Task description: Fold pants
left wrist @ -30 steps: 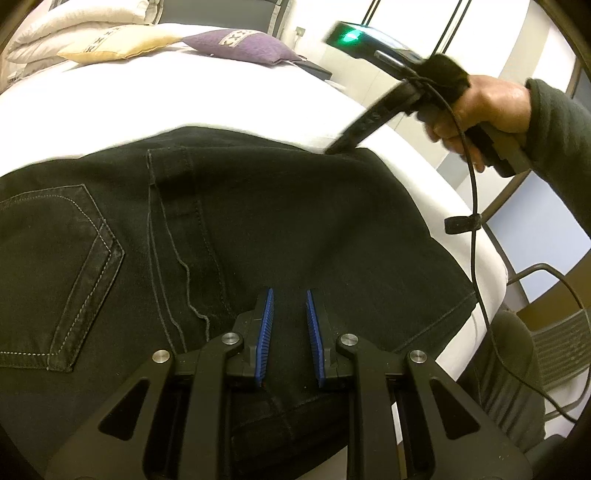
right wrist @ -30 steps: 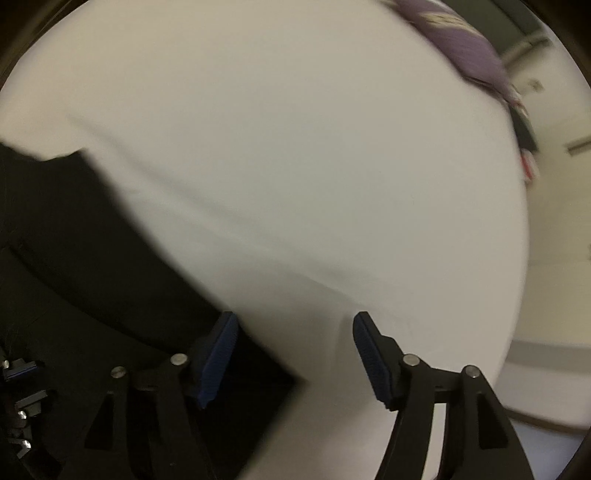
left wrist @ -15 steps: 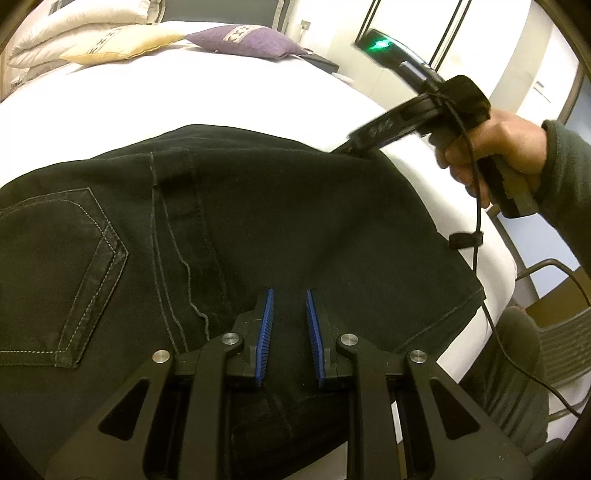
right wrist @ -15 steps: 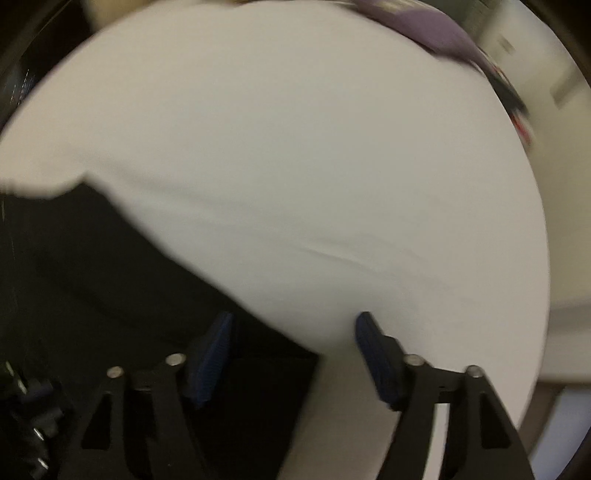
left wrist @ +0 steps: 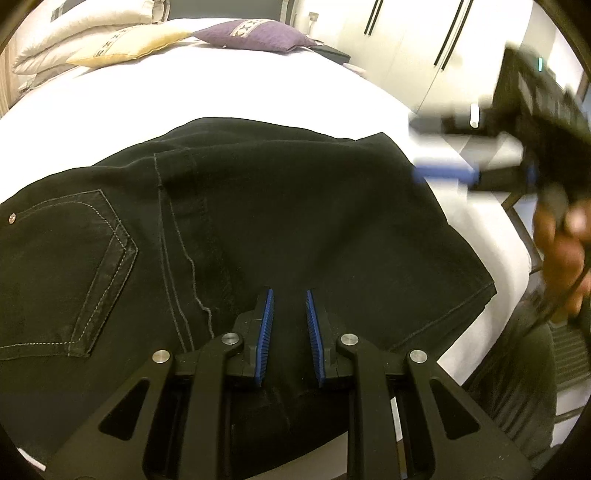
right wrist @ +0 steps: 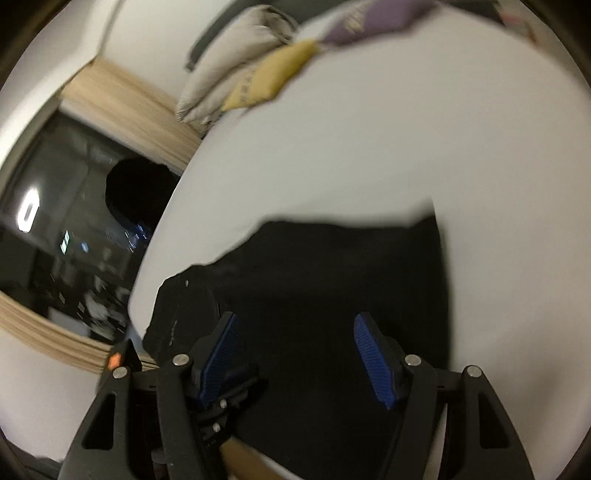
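The right gripper has pulled away from the far edge of the pants: half a second ago its tips sat at the fabric's far right corner, and now it hangs blurred in the air off the right side of the bed, jaws wide apart and holding nothing. In its own view the right gripper looks down on the dark cloth from above, no fabric between its blue pads. That reads as a release after laying a fold down, so the folded layer now rests on its own. The left gripper has not moved across the three moments; its pads stand a narrow gap apart, low over the cloth near the bed's near edge, and whether they pinch a fold of fabric I cannot tell. The pants lie spread on the near part of the white bed, back pocket facing up at the left, hem toward the right edge. Counted: one pair of pants, one visible back pocket, two grippers, one purple cushion, one yellow cushion and a stack of pale pillows at the bed's far end.
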The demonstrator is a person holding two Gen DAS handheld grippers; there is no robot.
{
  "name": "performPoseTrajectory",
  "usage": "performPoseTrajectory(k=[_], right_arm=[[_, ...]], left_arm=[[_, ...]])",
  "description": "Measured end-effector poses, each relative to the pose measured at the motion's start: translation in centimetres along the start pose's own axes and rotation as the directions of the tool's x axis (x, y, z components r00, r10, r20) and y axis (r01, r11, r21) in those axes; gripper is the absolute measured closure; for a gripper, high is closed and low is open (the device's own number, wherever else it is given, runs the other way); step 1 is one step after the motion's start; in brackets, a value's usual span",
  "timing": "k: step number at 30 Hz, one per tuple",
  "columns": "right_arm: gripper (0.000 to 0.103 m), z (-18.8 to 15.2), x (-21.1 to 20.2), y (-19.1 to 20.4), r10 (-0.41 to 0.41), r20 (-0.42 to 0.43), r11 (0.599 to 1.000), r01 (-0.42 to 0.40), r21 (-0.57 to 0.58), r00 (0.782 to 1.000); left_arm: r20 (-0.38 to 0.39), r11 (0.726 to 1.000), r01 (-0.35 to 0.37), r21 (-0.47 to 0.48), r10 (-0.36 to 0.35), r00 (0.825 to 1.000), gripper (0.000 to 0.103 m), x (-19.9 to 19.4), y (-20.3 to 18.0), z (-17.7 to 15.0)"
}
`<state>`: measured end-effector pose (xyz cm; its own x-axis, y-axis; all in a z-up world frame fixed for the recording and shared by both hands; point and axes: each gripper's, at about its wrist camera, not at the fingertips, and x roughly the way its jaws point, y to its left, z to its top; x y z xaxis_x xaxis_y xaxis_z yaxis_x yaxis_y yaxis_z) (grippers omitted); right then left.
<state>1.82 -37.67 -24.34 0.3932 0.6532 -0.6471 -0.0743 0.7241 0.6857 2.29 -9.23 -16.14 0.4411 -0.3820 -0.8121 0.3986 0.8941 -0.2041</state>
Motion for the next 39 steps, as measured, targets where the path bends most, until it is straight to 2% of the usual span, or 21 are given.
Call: performPoseTrajectory(k=[2, 4, 6, 9, 10, 11, 13, 16, 17, 18, 19, 22, 25, 29, 30, 31, 34, 35, 36, 38, 39], right_arm=[[0.04, -1.6, 1.3, -2.4, 0.008, -0.05, 0.997, -0.005, 0.072, 0.999], [0.069, -3.1, 0.9, -3.6, 0.001, -0.022, 0.996, 0.001, 0.084, 1.0], [0.077, -4.4, -1.2, -5.2, 0.0, 0.001, 0.99, 0.0, 0.141, 1.0], [0.075, -5.1, -3.4, -4.4, -0.115, 0.056, 0.986, 0.107, 0.13, 0.992], [0.075, -5.4, -3.9, -4.0, -0.086, 0.077, 0.991, 0.077, 0.114, 0.993], [0.075, -5.8, -4.9, -2.8, 0.015, 0.105, 0.996, -0.024, 0.09, 0.994], [0.069, -7.1, -5.4, -0.2, 0.104, 0.123, 0.993, -0.11, 0.042, 0.987], [0.059, -8.6, -2.7, -0.2, 0.181, 0.065, 0.981, -0.185, 0.053, 0.981], [0.059, -9.4, -1.1, -1.1, 0.146, 0.023, 0.986, -0.148, 0.075, 0.989], [0.078, -10.1, -0.1, -2.1, 0.102, -0.01, 0.991, -0.101, 0.084, 0.995], [0.102, -11.0, 0.1, -3.6, 0.094, 0.019, 0.99, -0.096, 0.102, 0.995], [0.103, -11.9, -1.1, -6.7, 0.144, 0.071, 0.961, -0.157, 0.228, 0.987], [0.096, -11.1, -2.8, -5.2, 0.085, 0.071, 0.98, -0.096, 0.176, 0.994], [0.071, -9.6, -3.9, -1.0, 0.242, 0.145, 0.963, -0.256, 0.089, 0.959], [0.057, -9.1, -3.2, 0.0, 0.279, 0.136, 0.955, -0.289, 0.062, 0.951], [0.048, -9.2, -2.4, 0.3, 0.293, 0.121, 0.953, -0.3, 0.046, 0.949], [0.04, -9.2, 1.5, 0.6, 0.258, 0.055, 0.965, -0.261, 0.038, 0.964], [0.048, -9.3, 3.2, -0.6, 0.209, 0.022, 0.975, -0.211, 0.077, 0.978], [0.071, -9.7, 3.7, -1.6, 0.199, 0.022, 0.974, -0.201, 0.108, 0.98], [0.074, -10.0, 2.9, -3.2, 0.222, 0.055, 0.959, -0.229, 0.169, 0.973], [0.069, -10.2, 2.3, -3.3, 0.225, 0.06, 0.957, -0.233, 0.176, 0.972]], left_arm=[[-0.001, 1.0, -0.004, 0.003, 0.004, 1.0, 0.085, -0.1, -0.1, -0.1], [-0.002, 1.0, -0.004, 0.005, 0.004, 1.0, 0.085, -0.2, 0.0, -0.2], [-0.002, 1.0, -0.005, 0.006, 0.005, 1.0, 0.085, -0.2, -0.1, -0.3], [0.0, 1.0, -0.01, 0.01, 0.01, 1.0, 0.085, -0.4, -0.6, -0.3], [0.001, 1.0, -0.012, 0.01, 0.012, 1.0, 0.085, -0.4, -0.6, -0.4], [0.003, 1.0, -0.015, 0.01, 0.015, 1.0, 0.085, -0.4, -0.7, -0.5], [0.005, 1.0, -0.022, 0.012, 0.022, 1.0, 0.085, -0.5, -0.8, -0.6], [0.007, 0.999, -0.029, 0.016, 0.029, 1.0, 0.085, -0.6, -1.2, -0.7], [0.008, 1.0, -0.026, 0.015, 0.026, 1.0, 0.085, -0.6, -1.2, -0.8], [0.007, 1.0, -0.023, 0.014, 0.023, 1.0, 0.085, -0.5, -1.2, -0.9], [0.007, 1.0, -0.02, 0.012, 0.02, 1.0, 0.085, -0.4, -1.0, -0.9], [0.018, 1.0, -0.017, 0.012, 0.016, 1.0, 0.085, -0.6, -1.0, -1.3], [0.029, 1.0, -0.021, 0.005, 0.021, 0.999, 0.085, -1.2, -1.0, -1.3], [0.078, 0.999, -0.016, -0.042, 0.02, 0.997, 0.085, -3.5, -0.2, -1.9], [0.101, 0.998, -0.02, -0.064, 0.026, 0.995, 0.085, -4.7, 0.4, -2.2], [0.111, 0.997, -0.022, -0.079, 0.031, 0.993, 0.085, -5.5, 0.9, -2.3], [0.146, 0.984, -0.034, -0.175, 0.06, 0.987, 0.083, -8.6, 4.2, -3.2], [0.155, 0.975, -0.04, -0.219, 0.075, 0.985, 0.076, -9.6, 5.6, -3.7], [0.164, 0.962, -0.041, -0.271, 0.088, 0.982, 0.071, -10.7, 7.3, -4.3], [0.198, 0.918, -0.047, -0.394, 0.135, 0.971, 0.027, -13.5, 11.4, -6.2], [0.216, 0.897, -0.062, -0.437, 0.171, 0.961, 0.025, -14.7, 12.8, -7.2]])
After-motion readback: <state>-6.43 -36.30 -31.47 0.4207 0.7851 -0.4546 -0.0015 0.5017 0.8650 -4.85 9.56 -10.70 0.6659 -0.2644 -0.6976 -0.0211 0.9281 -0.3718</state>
